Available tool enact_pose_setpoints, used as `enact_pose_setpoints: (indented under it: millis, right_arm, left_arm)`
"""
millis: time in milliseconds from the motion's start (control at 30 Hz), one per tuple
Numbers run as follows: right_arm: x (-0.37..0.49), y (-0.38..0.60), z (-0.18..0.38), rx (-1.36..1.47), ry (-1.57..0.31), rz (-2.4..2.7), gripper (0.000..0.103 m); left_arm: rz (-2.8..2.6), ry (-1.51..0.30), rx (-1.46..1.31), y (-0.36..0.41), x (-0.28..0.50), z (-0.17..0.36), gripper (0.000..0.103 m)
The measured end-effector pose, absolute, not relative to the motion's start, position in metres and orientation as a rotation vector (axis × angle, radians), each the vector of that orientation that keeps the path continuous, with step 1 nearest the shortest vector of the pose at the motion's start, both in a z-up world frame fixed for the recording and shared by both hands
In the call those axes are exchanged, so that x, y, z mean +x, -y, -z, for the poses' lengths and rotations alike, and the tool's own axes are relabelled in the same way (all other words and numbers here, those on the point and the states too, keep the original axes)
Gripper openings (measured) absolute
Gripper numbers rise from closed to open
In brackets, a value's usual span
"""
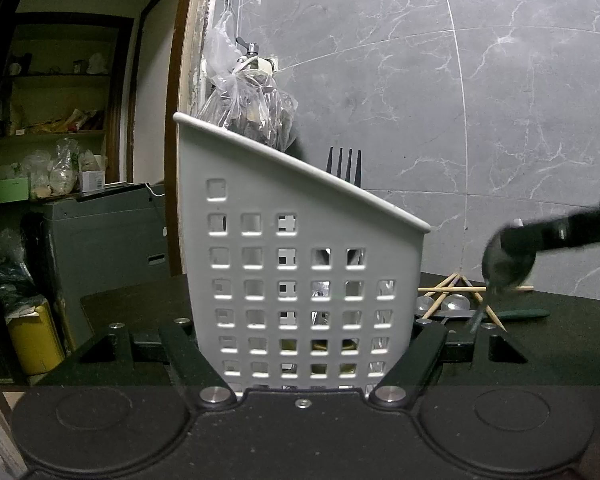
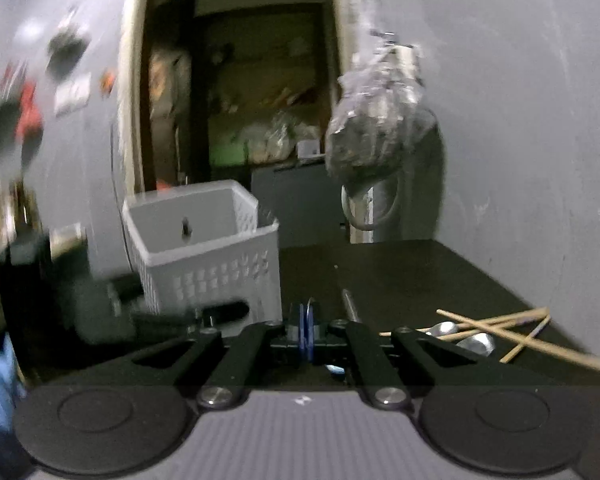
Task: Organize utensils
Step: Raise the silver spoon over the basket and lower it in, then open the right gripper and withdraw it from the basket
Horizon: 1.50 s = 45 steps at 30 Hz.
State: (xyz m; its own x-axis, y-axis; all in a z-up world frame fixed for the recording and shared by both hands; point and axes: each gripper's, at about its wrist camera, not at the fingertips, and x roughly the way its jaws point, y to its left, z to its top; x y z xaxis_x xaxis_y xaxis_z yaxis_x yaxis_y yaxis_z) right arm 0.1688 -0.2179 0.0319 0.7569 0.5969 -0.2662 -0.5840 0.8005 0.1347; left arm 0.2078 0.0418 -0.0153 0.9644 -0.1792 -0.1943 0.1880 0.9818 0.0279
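Observation:
My left gripper [image 1: 306,332] is shut on the white perforated utensil basket [image 1: 300,264], which stands upright on the dark table. Black fork tines [image 1: 344,164] stick up above the basket's sloped rim. At the right edge of the left wrist view, my right gripper [image 1: 520,240] is blurred and above the table, shut on a metal spoon [image 1: 506,268] whose handle points down. In the right wrist view the blue pads [image 2: 302,336] are pressed together on a thin metal edge, and the basket [image 2: 204,240] is ahead to the left.
Several wooden chopsticks [image 1: 460,292] [image 2: 500,328] lie crossed over two spoons [image 2: 476,344] on the table's right part, beside a green-handled utensil [image 1: 528,314]. A filled plastic bag [image 1: 248,108] hangs on the grey marble wall behind the basket. An open doorway lies to the left.

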Motion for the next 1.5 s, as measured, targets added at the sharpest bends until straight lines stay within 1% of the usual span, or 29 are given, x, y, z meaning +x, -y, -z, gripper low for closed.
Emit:
enact_pose_setpoints:
  millis: [100,267,533,633,900,1133,1300,1500]
  right_arm:
    - [0.179,0.233,-0.04,0.168,-0.313,-0.657,0.002]
    - [0.183,0.242,-0.057,0.261,-0.259,-0.675,0.002]
    - [0.172,0.233,-0.103,0.279,0.002,-0.796,0.002]
    - [0.173,0.22,-0.11,0.268,0.038,-0.857,0.002]
    - [0.182,0.19,-0.112,0.271,0.007,-0.96,0.003]
    - [0.163,0.192,-0.113,0.255,0.078,-0.964,0.003]
    - [0.15,0.188,-0.118,0.238,0.094,-1.003,0.003]
    - [0.159,0.174,-0.108,0.227,0.013,-1.017,0.003]
  left_arm:
    - [0.185,-0.192,0.046,-0.041,0.208,0.016,0.076]
    - [0.185,-0.193,0.045,-0.042,0.208,0.016,0.076]
    - [0.185,-0.192,0.046,-0.042,0.208,0.016,0.076]
    - [0.185,-0.193,0.045,-0.042,0.208,0.016,0.076]
    - [0.187,-0.192,0.045,-0.041,0.208,0.016,0.076]
    - [0.185,-0.193,0.046,-0.041,0.209,0.016,0.076]
    - [0.185,-0.193,0.045,-0.041,0.208,0.016,0.076]
    - [0.186,-0.192,0.046,-0.041,0.208,0.016,0.076]
